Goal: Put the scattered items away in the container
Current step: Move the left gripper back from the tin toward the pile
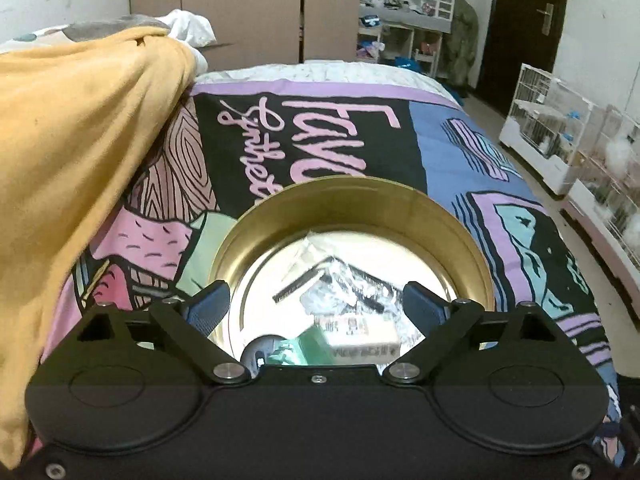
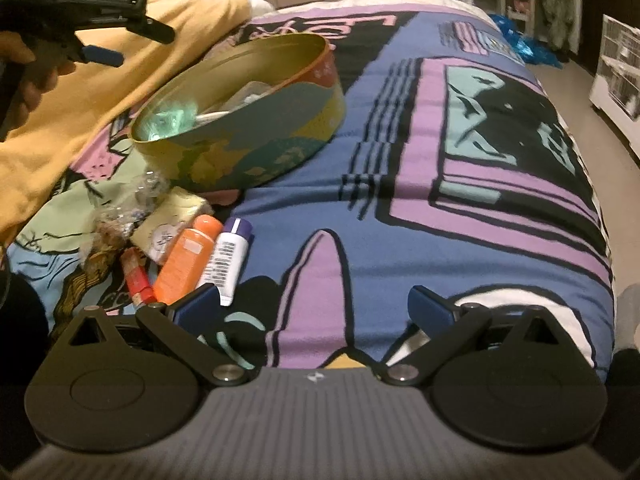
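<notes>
A round gold-lined tin (image 1: 352, 184) stands on the patterned bedspread. My left gripper (image 1: 316, 304) hovers open right over it, nothing between its blue pads. Inside the tin lie a small printed box (image 1: 360, 332), a black comb in clear wrap (image 1: 304, 284) and something green. In the right wrist view the tin (image 2: 260, 136) sits at upper left, with the left gripper (image 2: 132, 46) above its left side. Beside the tin lie an orange bottle (image 2: 188, 260), a white tube with a purple cap (image 2: 228, 260), a red stick (image 2: 136, 280), a pale yellow packet (image 2: 172, 220) and crinkled clear wrappers (image 2: 120, 220). My right gripper (image 2: 316, 304) is open and empty, just right of them.
A yellow blanket (image 1: 80, 140) is heaped to the left of the tin. The bed's right edge (image 2: 600, 220) drops to the floor, where white wire cages (image 1: 560, 148) stand. A wardrobe and a dark door are at the far wall.
</notes>
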